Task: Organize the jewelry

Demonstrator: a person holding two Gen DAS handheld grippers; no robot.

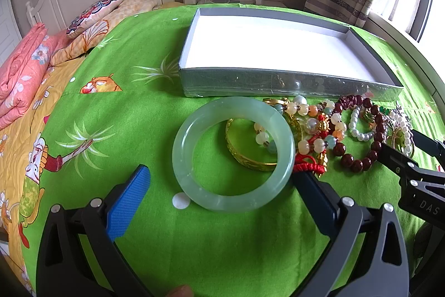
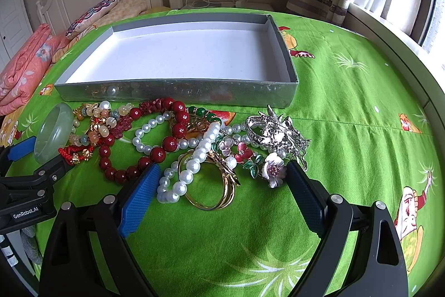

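On a bed under a green cartoon-print sheet [image 2: 347, 107], I have both grippers lowered over a heap of jewelry lying in front of a shallow grey box [image 2: 178, 92] with a bare white floor. My left gripper [image 1: 222, 183] is spread wide around a pale green jade bangle [image 1: 233, 153]; its blue-padded left finger stands apart from the bangle, while the dark right finger sits at the bangle's right edge, and I cannot tell whether they touch. The bangle rests tilted, its far rim propped on a gold bangle [image 1: 247, 155] and a strand of pastel beads [image 1: 306, 124]. A red knotted cord [image 1: 308, 166] lies just beside that right finger. My right gripper [image 2: 222, 174] is also spread, bracketing 2 gold rings [image 2: 214, 191] tangled with a pearl strand [image 2: 192, 166] and an enamel flower brooch [image 2: 274, 167]. A dark red bead bracelet [image 2: 164, 144] loops just left of its blue pad, and a silver crystal piece [image 2: 278, 130] sits beyond its right finger, nearest the box's right front corner. All the jewelry is on the sheet, along the box's near wall. Pink and yellow quilts [image 1: 25, 68] are folded by the headboard at the bed's left edge.
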